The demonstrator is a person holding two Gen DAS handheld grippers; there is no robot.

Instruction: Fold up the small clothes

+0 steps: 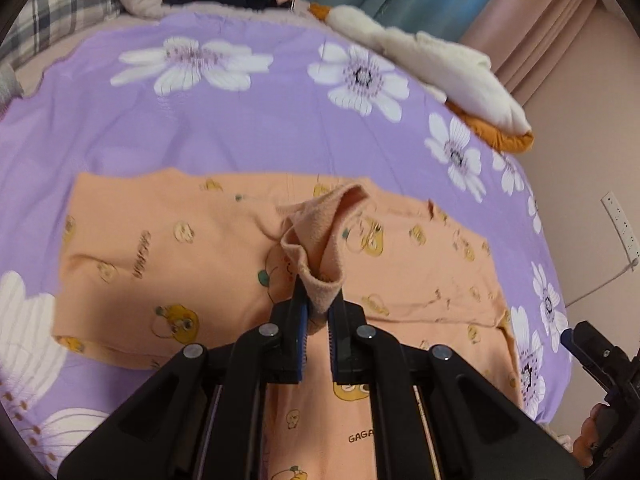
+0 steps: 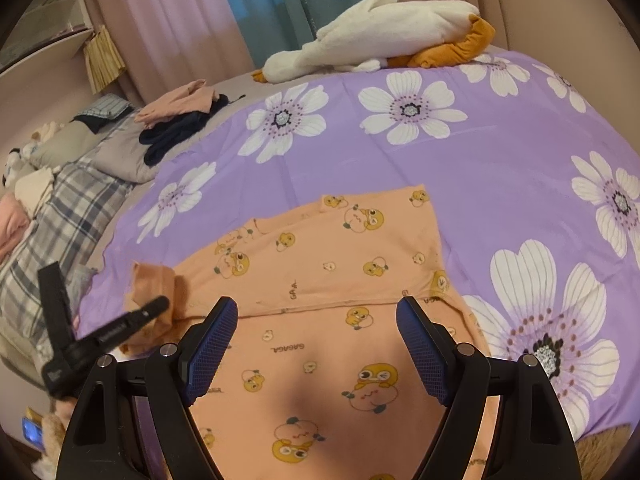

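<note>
A small peach garment with yellow cartoon prints (image 1: 192,248) lies spread on the purple flowered bedsheet (image 1: 224,128); it also shows in the right wrist view (image 2: 320,264). My left gripper (image 1: 318,312) is shut on a ribbed peach cuff or sleeve end (image 1: 320,248), lifted and bunched above the garment. In the right wrist view the left gripper (image 2: 136,320) shows at the left beside that cuff (image 2: 154,280). My right gripper (image 2: 316,344) is open and empty, hovering over the near part of the garment. It also shows at the right edge of the left wrist view (image 1: 592,352).
A white and orange plush toy (image 2: 384,36) lies at the far edge of the bed. A pile of dark and pink clothes (image 2: 180,120) sits by a grey pillow (image 2: 112,156) and a plaid blanket (image 2: 52,220) at the left. Curtains hang behind. A wall socket (image 1: 620,220) is at the right.
</note>
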